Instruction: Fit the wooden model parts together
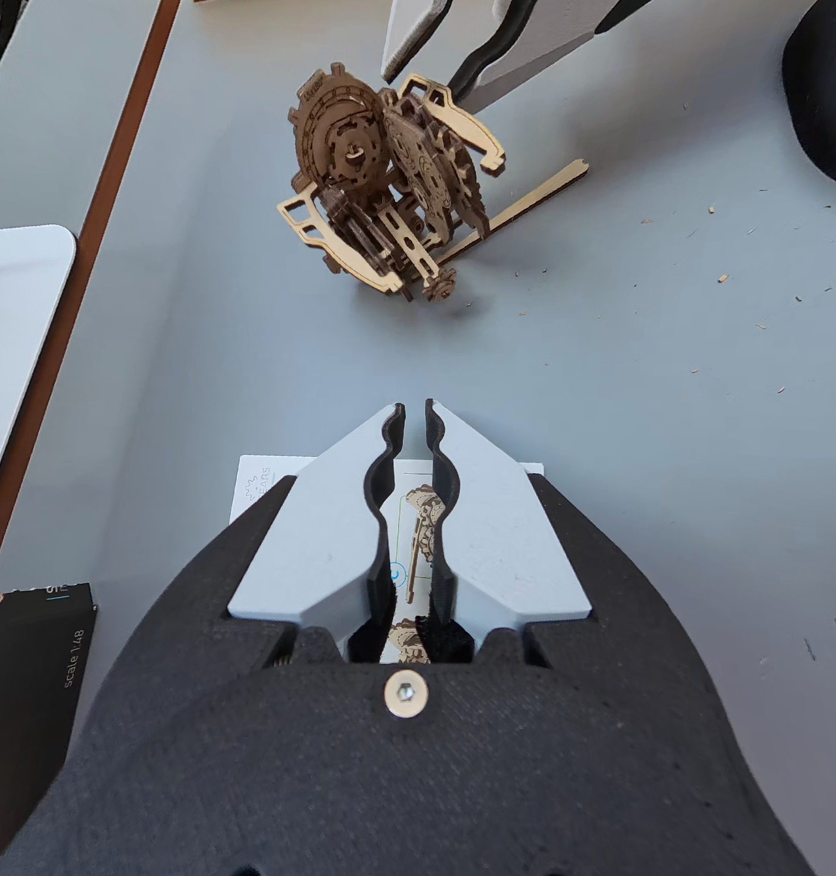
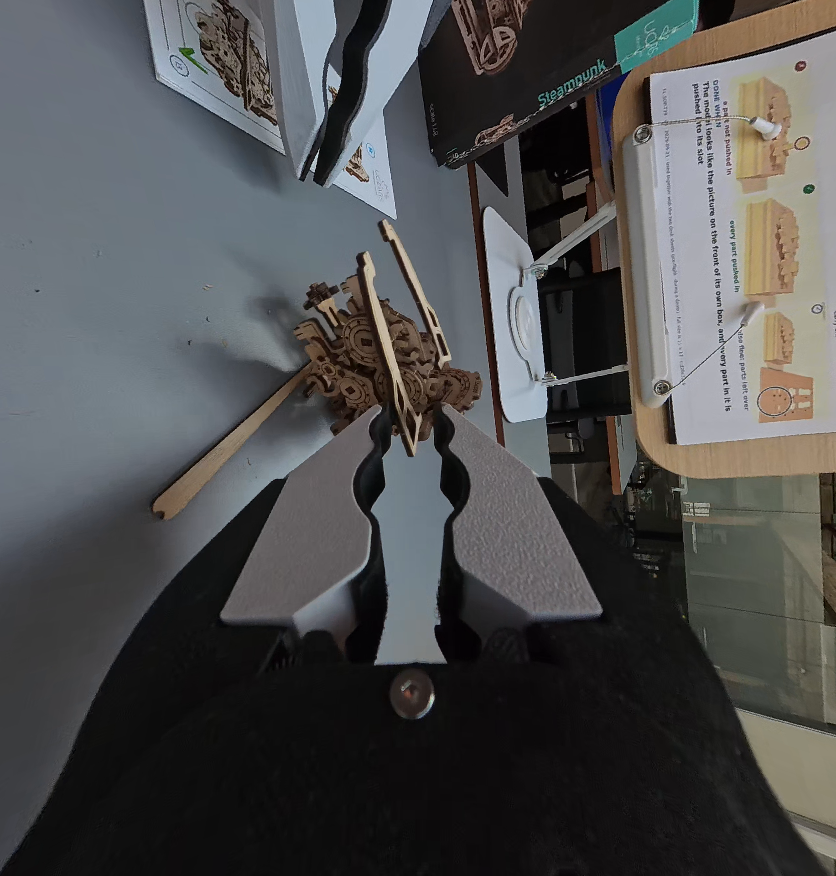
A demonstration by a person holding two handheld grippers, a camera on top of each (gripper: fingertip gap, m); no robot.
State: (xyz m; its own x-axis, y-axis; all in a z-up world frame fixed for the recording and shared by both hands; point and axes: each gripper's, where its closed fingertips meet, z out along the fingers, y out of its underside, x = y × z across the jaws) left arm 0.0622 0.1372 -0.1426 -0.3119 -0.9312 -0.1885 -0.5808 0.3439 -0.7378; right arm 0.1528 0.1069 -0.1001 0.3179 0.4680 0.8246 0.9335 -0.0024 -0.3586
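Wooden model [image 1: 382, 189] tilted on grey tabletop [image 1: 643, 426], loose wooden stick [image 1: 525, 208] against it. Right gripper [image 2: 409, 417] jaws spread around pale frame end, contact unclear. Left gripper [image 1: 415, 410] nearly closed, empty, well back. Risk: closing off-centre topples model, snaps thin frame.

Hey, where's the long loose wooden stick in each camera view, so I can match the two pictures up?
Left wrist view: the wooden stick lies flat on the grey table, upper centre, slanting up to the right behind the wooden model.
Right wrist view: the stick lies left of centre, slanting down-left from the model.
Shared landmark: the gear-covered model, at the stick's end in both views.
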